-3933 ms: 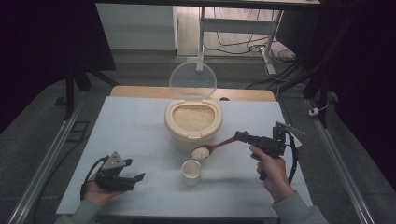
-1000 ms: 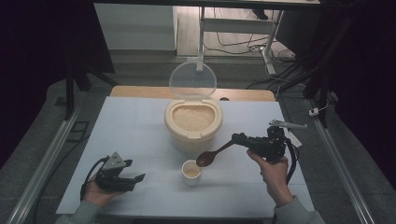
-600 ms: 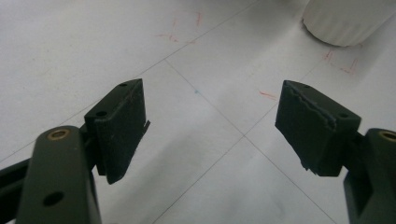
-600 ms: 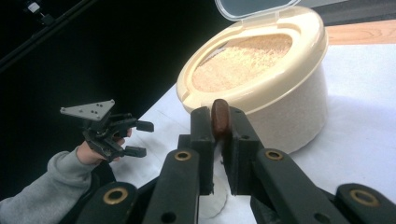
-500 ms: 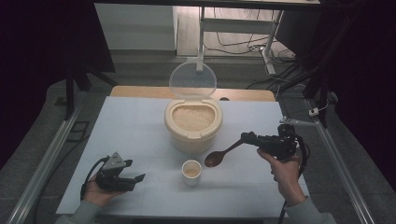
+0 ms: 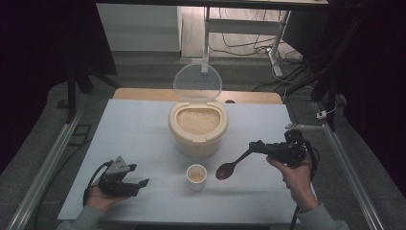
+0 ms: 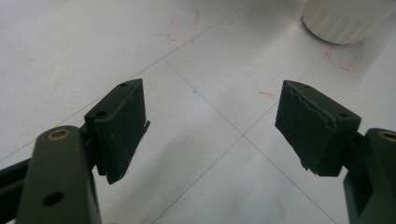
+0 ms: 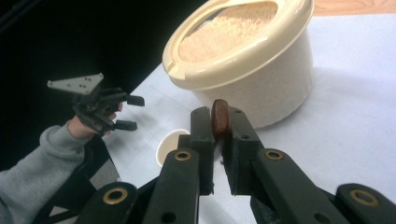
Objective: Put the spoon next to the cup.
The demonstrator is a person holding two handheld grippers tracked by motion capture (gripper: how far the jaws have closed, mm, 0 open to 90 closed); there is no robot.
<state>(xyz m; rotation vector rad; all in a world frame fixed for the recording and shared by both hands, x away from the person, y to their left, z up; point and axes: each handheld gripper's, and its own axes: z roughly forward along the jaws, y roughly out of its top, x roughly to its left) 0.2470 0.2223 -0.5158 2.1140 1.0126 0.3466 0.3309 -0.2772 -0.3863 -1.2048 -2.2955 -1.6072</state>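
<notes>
Both right gripper jaws clamp the spoon; left gripper gapes empty.

Dark brown wooden spoon — held off the table by its handle, bowl tilted low, just right of the small white cup. Cup upright, holding pale grain, in front of the open cream rice container — grain-filled.
</notes>
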